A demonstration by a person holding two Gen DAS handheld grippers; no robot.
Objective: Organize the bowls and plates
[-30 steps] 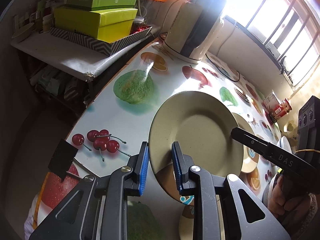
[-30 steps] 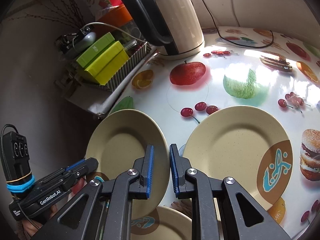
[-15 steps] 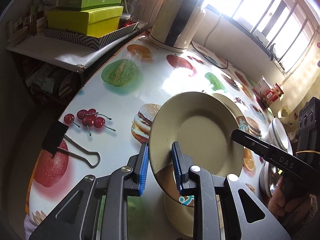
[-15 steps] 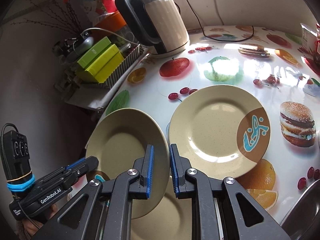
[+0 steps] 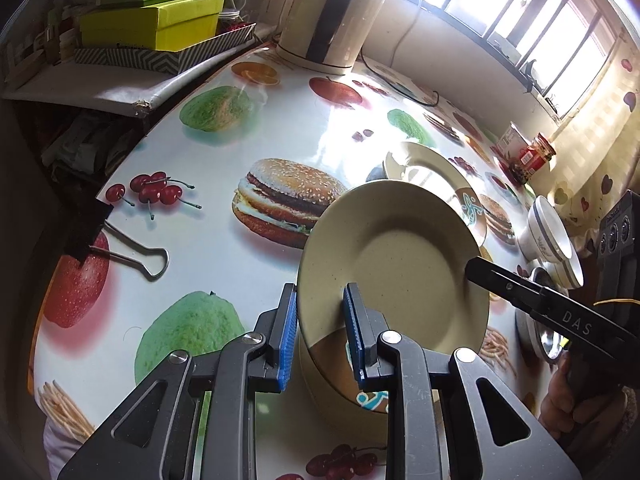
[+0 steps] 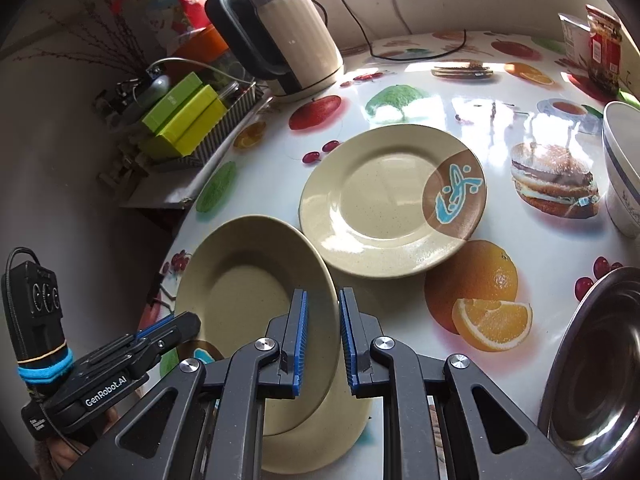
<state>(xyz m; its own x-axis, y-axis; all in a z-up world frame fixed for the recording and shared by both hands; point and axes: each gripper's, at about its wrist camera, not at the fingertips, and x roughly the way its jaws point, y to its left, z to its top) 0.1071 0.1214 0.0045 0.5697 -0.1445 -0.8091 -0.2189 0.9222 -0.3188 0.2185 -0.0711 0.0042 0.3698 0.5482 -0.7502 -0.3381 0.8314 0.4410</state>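
Observation:
A beige plate (image 5: 400, 272) hangs tilted above the table, held at opposite rims by both grippers. My left gripper (image 5: 320, 292) is shut on its near, brown-patterned rim. My right gripper (image 6: 322, 300) is shut on the other rim, with the plate (image 6: 248, 292) to its left. In each wrist view the other gripper shows on the plate's far side. Directly beneath lies a second beige plate (image 6: 320, 440), partly hidden. A third plate (image 6: 384, 200), with a brown and blue patch, lies flat farther out on the fruit-print table (image 6: 500, 272).
White bowls (image 5: 548, 232) and a steel bowl (image 6: 596, 368) stand to the right. A kettle (image 6: 288, 40) with its cord is at the back, with a red jar (image 6: 604, 48) near the wall. Green boxes (image 5: 160, 20) fill a side shelf. A binder clip (image 5: 120, 248) lies at the left edge.
Both grippers have carried the held plate away from the kettle toward the near side of the table, and it now hangs over the plate below. Both grips are unchanged.

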